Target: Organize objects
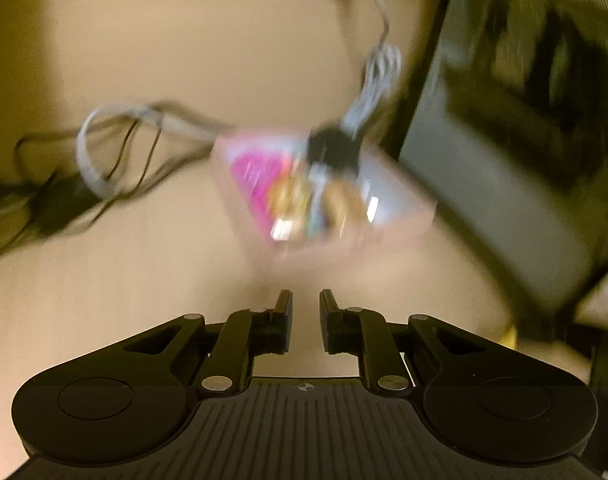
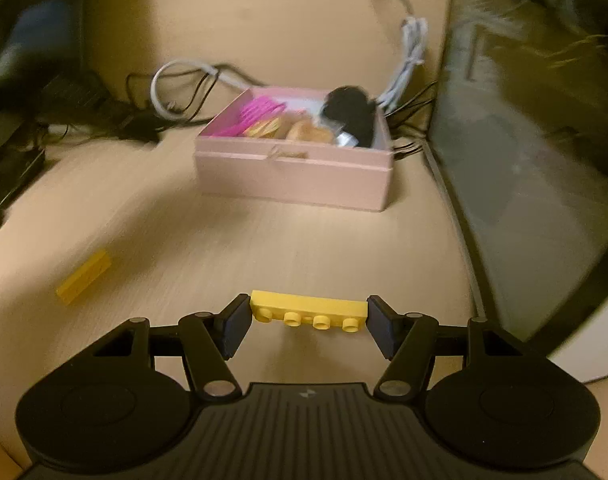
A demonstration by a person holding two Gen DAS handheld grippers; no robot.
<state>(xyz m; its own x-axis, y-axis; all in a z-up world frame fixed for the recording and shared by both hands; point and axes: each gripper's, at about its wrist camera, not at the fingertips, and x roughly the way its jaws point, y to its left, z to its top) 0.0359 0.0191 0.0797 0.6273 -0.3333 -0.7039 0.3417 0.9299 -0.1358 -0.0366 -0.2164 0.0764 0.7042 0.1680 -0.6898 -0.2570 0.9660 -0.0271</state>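
**Student:** What is your right gripper (image 2: 308, 322) carrying?

**Instructor:** A long yellow brick (image 2: 307, 312), studs facing the camera. Your pads (image 2: 238, 330) press on its two short ends, so the jaws stand about half spread, clamped along its length. It hangs clear above the pale tabletop (image 2: 343, 248), well short of the pink box (image 2: 296, 178).

**Student:** How will it handle?

**Instructor:** Judged from its look, it is hard moulded plastic: light, rigid, not fragile, but smooth. An end-to-end hold leaves little pad contact, so a jolt could pivot it. A grip across the narrow width, near the middle, would be steadier.

**Student:** And your left gripper (image 1: 305, 308)?

**Instructor:** Closed down to a narrow slit, with nothing between the fingers. Its view is blurred, yet it shows the same box (image 1: 403, 204) ahead, beside a coiled white cable (image 1: 377, 80).

**Student:** Anything left out?

**Instructor:** A second yellow brick (image 2: 84, 278) lies flat on the table, left of your right gripper. The box already holds a pink item (image 2: 256, 114), round tan pieces and something black (image 2: 349, 114); room remains at its front.
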